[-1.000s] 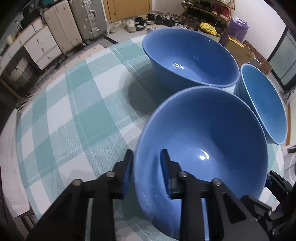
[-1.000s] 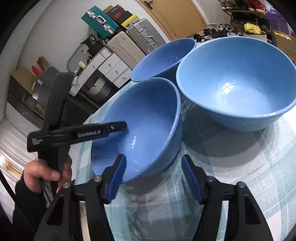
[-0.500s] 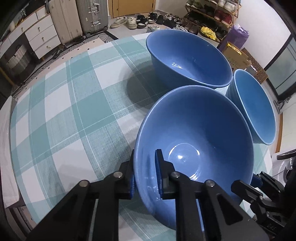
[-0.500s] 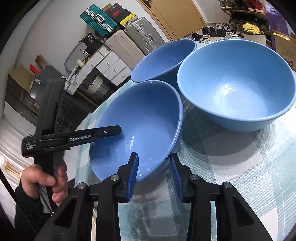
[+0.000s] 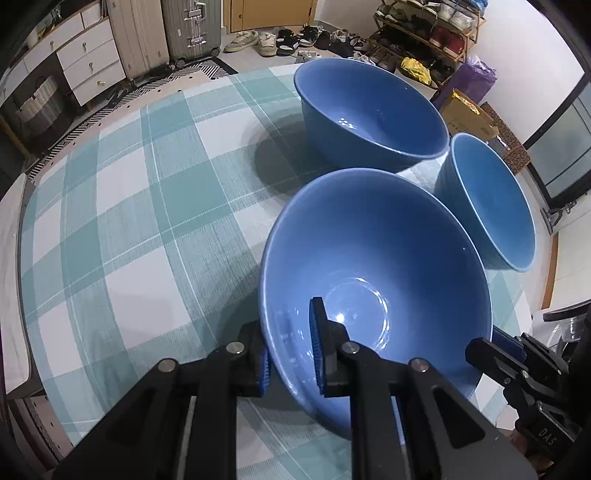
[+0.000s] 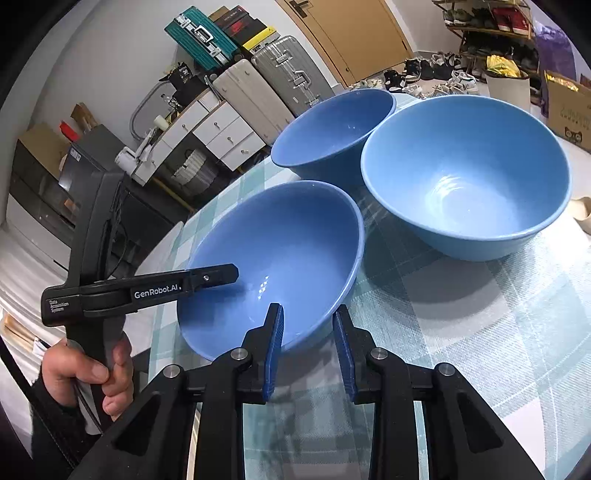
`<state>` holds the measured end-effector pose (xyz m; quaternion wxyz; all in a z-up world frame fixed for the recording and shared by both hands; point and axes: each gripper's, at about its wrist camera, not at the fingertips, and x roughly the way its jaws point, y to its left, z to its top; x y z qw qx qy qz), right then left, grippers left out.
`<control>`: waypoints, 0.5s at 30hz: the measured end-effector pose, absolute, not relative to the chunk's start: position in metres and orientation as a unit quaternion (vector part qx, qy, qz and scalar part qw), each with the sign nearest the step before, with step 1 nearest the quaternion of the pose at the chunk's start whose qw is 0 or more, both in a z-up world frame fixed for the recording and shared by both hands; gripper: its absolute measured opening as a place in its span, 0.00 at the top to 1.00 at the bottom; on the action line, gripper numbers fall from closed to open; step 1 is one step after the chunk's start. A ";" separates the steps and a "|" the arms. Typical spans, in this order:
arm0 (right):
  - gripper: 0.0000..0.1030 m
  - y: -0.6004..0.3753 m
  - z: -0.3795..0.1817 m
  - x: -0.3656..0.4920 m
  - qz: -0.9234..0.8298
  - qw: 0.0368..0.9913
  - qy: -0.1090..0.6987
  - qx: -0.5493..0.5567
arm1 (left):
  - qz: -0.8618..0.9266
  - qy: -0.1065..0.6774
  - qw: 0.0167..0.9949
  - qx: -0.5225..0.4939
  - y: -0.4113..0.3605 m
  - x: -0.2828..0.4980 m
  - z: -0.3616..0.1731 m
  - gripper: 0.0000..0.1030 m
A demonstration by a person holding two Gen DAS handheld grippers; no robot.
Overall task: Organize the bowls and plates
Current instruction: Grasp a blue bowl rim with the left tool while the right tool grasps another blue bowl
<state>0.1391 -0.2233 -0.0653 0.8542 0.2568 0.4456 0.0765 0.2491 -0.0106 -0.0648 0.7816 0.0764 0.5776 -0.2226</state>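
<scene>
Three blue bowls stand on the checked tablecloth. My left gripper (image 5: 288,350) is shut on the near rim of the nearest blue bowl (image 5: 388,258), one finger inside and one outside. My right gripper (image 6: 308,347) is shut on the opposite rim of the same bowl (image 6: 288,251); it also shows in the left wrist view (image 5: 498,347), and the left gripper shows in the right wrist view (image 6: 207,278). A large blue bowl (image 5: 369,110) (image 6: 469,173) stands behind it. A third blue bowl (image 5: 491,199) (image 6: 332,129) stands beside that one.
The teal and white checked tablecloth (image 5: 129,221) covers a round table whose edge runs along the left. Beyond the table are suitcases (image 5: 188,26), white drawers (image 5: 88,62), shoes on the floor and a shoe rack (image 5: 436,33). A cardboard box (image 5: 469,114) stands past the far bowls.
Both grippers have closed on opposite rims of the nearest bowl; the right one was open and beside it a second ago. The left wrist view has risen and now looks further across the table.
</scene>
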 end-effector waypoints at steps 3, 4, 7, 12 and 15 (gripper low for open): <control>0.74 -0.225 -0.064 0.138 0.075 0.853 0.449 0.254 | -0.223 0.577 0.782 0.077 -0.009 0.243 -0.067 0.85; 0.74 -0.225 -0.062 0.136 0.073 0.854 0.449 0.253 | -0.224 0.578 0.781 0.075 -0.008 0.240 -0.068 0.85; 0.74 -0.225 -0.055 0.129 0.070 0.860 0.445 0.239 | -0.225 0.581 0.779 0.073 -0.007 0.231 -0.070 0.85; 0.74 -0.226 -0.051 0.112 0.072 0.865 0.443 0.222 | -0.231 0.578 0.780 0.066 -0.007 0.212 -0.070 0.85; 0.74 -0.228 -0.048 0.098 0.072 0.869 0.443 0.209 | -0.236 0.572 0.782 0.071 -0.011 0.196 -0.068 0.85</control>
